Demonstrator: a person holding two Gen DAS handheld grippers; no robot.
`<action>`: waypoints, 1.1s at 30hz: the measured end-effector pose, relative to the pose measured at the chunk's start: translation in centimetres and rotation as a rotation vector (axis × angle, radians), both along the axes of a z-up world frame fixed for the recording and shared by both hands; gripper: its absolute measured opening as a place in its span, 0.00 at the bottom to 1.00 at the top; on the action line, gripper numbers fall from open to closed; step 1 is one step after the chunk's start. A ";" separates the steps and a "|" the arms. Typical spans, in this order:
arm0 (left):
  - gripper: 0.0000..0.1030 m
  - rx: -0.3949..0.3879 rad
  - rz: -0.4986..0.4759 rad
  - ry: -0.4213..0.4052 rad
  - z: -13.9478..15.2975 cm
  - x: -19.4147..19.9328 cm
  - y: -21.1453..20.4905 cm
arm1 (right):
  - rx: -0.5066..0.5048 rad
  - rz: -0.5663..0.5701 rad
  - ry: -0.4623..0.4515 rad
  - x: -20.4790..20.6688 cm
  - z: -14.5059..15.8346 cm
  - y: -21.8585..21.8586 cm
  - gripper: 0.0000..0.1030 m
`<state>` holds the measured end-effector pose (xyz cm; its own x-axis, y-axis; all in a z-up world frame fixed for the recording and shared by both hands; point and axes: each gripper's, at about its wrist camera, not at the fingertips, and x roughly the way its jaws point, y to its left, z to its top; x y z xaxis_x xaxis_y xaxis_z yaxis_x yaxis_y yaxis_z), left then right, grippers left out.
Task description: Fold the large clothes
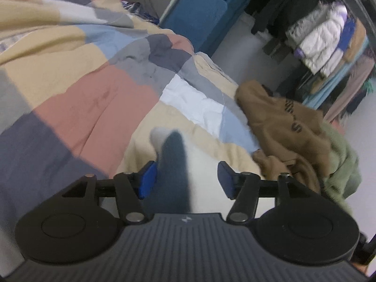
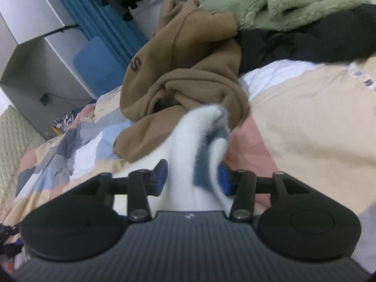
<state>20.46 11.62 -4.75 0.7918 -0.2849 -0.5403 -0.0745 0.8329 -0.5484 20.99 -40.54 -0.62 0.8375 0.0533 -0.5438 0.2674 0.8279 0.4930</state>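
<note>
A white fleece garment with a dark blue-grey stripe [image 1: 174, 164] lies on the patchwork quilt [image 1: 89, 75]. In the left wrist view it runs between the blue pads of my left gripper [image 1: 186, 179], whose jaws stand wide apart around it. In the right wrist view the same white garment [image 2: 188, 150] rises in a bunched fold between the pads of my right gripper [image 2: 192, 179], which press on it from both sides. A crumpled brown hoodie [image 2: 188, 75] lies just beyond; it also shows in the left wrist view [image 1: 282, 122].
A green fleece garment [image 2: 270, 2] and a black garment [image 2: 293, 44] lie behind the hoodie. A blue chair [image 1: 195, 16] and a rack of hanging clothes [image 1: 324, 40] stand past the bed. A grey cabinet [image 2: 35, 70] stands at the left.
</note>
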 end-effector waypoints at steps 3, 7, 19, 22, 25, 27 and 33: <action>0.69 -0.072 0.014 0.008 0.5 -3.0 -0.6 | 0.025 -0.032 -0.024 -2.3 1.1 0.0 0.49; 0.70 -0.120 -0.066 0.050 0.5 -6.4 -2.4 | 0.024 -0.049 -0.060 -5.3 2.8 0.7 0.49; 0.82 -0.615 -0.018 0.368 -8.6 -5.9 -3.1 | 0.326 0.027 -0.041 -10.6 1.4 4.3 0.70; 0.82 -0.707 0.060 0.399 -10.7 -5.2 -2.8 | 0.442 0.026 0.018 -9.8 -0.4 4.6 0.73; 0.82 -0.761 0.108 0.398 -11.9 -4.5 -2.7 | 0.542 0.001 0.070 -8.8 -2.5 4.9 0.83; 0.82 -0.791 0.142 0.376 -12.5 -4.3 -2.6 | 0.619 -0.018 0.115 -8.0 -4.1 5.0 0.83; 0.82 -0.803 0.212 0.280 -13.3 -3.1 -2.4 | 0.731 -0.064 0.146 -5.4 -7.1 6.0 0.84</action>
<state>17.31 9.27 -18.03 0.7397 -0.5246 -0.4214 -0.4032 0.1559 -0.9018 15.54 -34.56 -7.69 0.7730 0.3972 -0.4946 0.4094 0.2833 0.8673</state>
